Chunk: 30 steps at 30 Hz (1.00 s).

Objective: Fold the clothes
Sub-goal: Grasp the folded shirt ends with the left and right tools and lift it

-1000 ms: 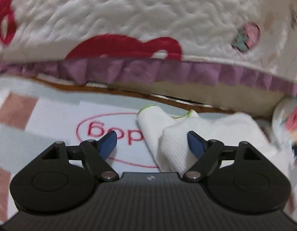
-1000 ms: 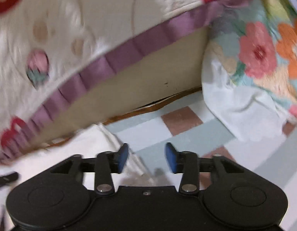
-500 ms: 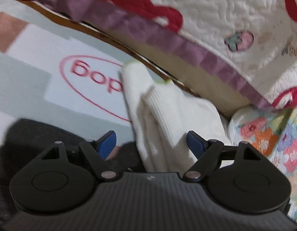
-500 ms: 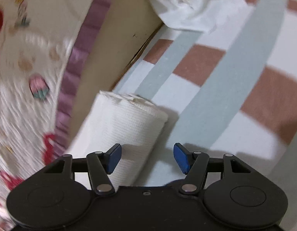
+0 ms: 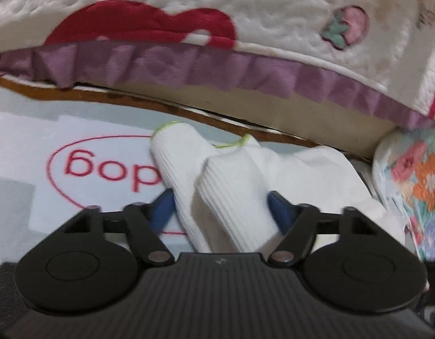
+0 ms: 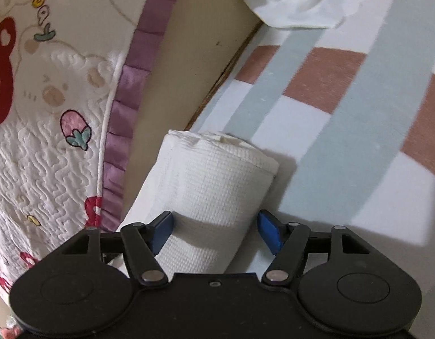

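I'd judge the fold nearly done — one white garment [image 6: 214, 197] lies bundled on the checked mat [image 6: 344, 130], close beside the quilt [image 6: 48, 99] on its left. My left claw [image 5: 219, 208] and right claw [image 6: 216, 228] — two in all — both straddle it, spread, not yet pinching.

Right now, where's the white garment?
The white garment lies folded on the checked mat, between the open left tongs in the left view and the open right tongs, beside the quilt.
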Available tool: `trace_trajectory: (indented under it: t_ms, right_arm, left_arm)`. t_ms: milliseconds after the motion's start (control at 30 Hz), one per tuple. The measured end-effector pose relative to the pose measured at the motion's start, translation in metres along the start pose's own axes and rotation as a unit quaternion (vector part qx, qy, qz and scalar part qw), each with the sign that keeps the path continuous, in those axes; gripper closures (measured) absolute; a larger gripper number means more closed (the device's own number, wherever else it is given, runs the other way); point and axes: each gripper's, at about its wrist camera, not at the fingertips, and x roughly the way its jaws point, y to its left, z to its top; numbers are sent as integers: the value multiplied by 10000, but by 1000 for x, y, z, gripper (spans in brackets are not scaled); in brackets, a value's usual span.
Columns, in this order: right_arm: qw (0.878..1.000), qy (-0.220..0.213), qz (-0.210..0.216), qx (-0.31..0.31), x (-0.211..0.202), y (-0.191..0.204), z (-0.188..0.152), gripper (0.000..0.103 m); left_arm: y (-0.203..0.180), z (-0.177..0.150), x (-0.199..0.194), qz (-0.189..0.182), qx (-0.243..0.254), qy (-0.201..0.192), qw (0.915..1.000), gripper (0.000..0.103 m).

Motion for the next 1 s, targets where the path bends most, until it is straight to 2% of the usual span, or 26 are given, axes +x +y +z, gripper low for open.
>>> trace_trajectory:
  t_ms: [67, 133, 167, 200, 233, 300, 367, 433, 500, 600, 767, 867, 1000]
  right_arm:
    - [9997, -29, -4, -237, 8, 6, 4, 22]
    - [9989, -57, -9, -475, 16, 12, 7, 20]
    - [9983, -63, -15, -581, 20, 16, 9, 28]
    - [9975, -51, -20, -705, 23, 23, 12, 60]
    - [9957, -40, 0, -929, 25, 32, 14, 69]
    - [9893, -38, 182, -1449, 17, 55, 19, 75]
    - [9819, -11, 491, -1831, 3, 76, 24, 75]
    - [9744, 45, 601, -2166, -8, 97, 26, 75]
    - [9741, 177, 770, -2118, -14, 112, 29, 75]
    - [9663, 340, 981, -2357, -23, 135, 21, 75]
    - [9544, 851, 1490, -2442, -22, 161, -21, 76]
    - [9379, 1180, 1810, -2713, -22, 180, -56, 76]
    - [9153, 1378, 2130, -3129, -22, 211, -95, 76]
  left_arm:
    - [1, -1, -1, -71, 17, -60, 10000, 56]
    - [-3, -1, -9, -54, 132, -149, 9998, 67]
    - [-7, -1, -16, -21, 223, -212, 9995, 71]
    - [-10, 0, -22, 12, 315, -276, 9991, 72]
    - [-14, -1, -30, 55, 411, -349, 9985, 72]
    - [-21, 0, -56, 115, 483, -500, 9975, 73]
    - [-23, 1, -83, 131, 445, -570, 9973, 73]
    - [-25, 1, -109, 188, 434, -646, 9968, 73]
    - [-28, -1, -137, 391, 490, -804, 9948, 73]
    - [-30, -8, -182, 769, 558, -1076, 9896, 73]
    - [-12, -22, -258, 1493, 460, -1457, 9769, 73]
    - [2, -29, -297, 1876, 315, -1545, 9695, 74]
    - [15, -33, -344, 2254, 194, -1657, 9599, 74]
